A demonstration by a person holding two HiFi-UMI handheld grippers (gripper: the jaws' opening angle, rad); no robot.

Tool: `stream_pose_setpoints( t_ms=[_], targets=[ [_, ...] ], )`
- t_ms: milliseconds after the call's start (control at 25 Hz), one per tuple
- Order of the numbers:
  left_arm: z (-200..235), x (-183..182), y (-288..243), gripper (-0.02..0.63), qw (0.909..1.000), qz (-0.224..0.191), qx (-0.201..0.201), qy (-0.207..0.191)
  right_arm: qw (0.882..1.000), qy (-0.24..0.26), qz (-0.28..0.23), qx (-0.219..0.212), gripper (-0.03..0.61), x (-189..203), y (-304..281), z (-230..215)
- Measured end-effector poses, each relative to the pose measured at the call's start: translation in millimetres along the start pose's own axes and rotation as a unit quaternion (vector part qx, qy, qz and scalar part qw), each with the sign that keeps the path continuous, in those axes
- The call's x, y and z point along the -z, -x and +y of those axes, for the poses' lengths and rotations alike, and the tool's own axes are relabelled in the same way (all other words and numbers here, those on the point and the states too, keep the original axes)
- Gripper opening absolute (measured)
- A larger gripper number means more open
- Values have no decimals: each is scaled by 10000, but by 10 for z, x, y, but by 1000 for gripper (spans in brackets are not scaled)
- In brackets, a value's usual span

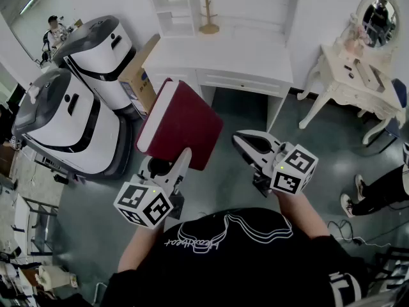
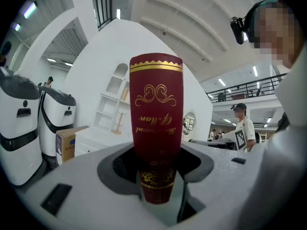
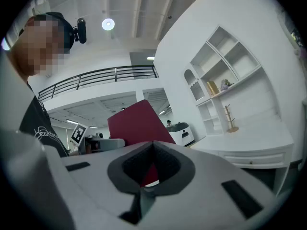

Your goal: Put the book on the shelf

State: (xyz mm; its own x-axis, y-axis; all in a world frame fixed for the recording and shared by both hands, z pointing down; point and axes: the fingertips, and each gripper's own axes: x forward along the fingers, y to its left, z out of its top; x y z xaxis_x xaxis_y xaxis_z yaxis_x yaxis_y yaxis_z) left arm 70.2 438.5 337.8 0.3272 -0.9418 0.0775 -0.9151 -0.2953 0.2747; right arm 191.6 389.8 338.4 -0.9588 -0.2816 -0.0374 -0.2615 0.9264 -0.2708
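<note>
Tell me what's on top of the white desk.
A wooden peg stand stands at the back of the white desk; nothing else shows on its top. The red book covers part of the desk's front, not the top.

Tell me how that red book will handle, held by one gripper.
The book looks stiff: its cover shows no sag though the left gripper clamps only its lower end. It is thick, so probably heavy and apt to pivot in the jaws. Its smooth cover might slip.
</note>
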Motion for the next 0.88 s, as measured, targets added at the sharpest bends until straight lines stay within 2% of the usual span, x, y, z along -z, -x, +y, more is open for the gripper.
stream_pose_setpoints(
  t_ms=[440,880],
  targets=[
    [-230,46,-8,206,9999,-106,-26,-59,10000,26,5,69,6,-5,323,-8],
    [-392,48,-37,206,9997,-220,100,-78,9994,268,53,206,6,-21,498,-19]
  ],
)
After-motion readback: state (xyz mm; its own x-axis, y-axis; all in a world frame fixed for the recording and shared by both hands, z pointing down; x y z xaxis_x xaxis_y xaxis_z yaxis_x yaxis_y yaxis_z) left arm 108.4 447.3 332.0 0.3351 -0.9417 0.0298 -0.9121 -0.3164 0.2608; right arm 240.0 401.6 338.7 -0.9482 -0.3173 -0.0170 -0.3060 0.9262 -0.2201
